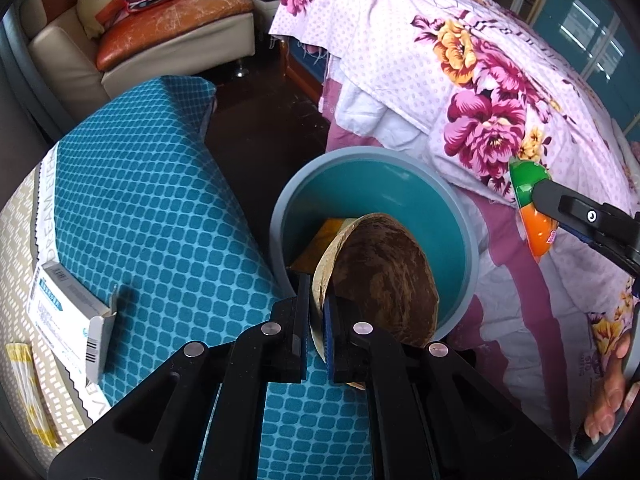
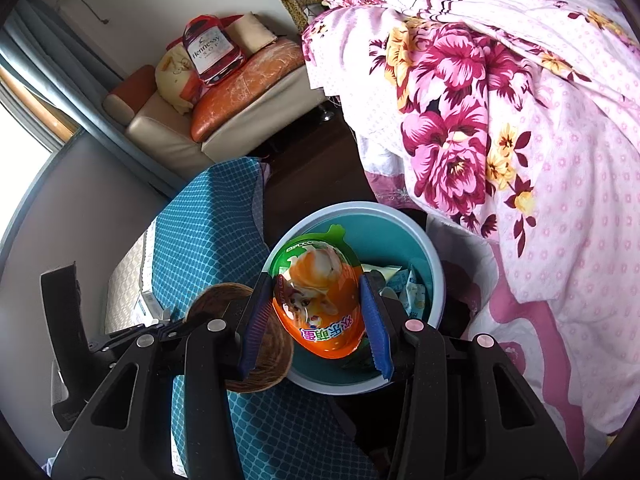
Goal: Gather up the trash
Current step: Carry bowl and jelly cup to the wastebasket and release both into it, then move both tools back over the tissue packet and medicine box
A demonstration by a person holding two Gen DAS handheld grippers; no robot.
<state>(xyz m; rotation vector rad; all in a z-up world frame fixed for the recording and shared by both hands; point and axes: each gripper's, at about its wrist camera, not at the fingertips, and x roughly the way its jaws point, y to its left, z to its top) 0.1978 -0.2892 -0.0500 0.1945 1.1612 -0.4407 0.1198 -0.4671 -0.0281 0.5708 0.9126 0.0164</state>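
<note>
Drop-off step; left gripper (image 1: 318, 312) clamps coconut shell (image 1: 384, 280) over bin (image 1: 460, 208) rim; right gripper (image 2: 316, 316) grips egg-shaped toy pack (image 2: 318, 300) above bin; next, likely release both inside.

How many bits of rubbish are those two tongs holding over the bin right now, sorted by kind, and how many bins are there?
Brown coconut shell half, pinched at its rim by the left tongs: 1
Orange and green egg-shaped plastic toy pack, clamped in the right tongs: 1
Round teal plastic bin: 1
Total: 3 things, 2 of them held rubbish.
</note>
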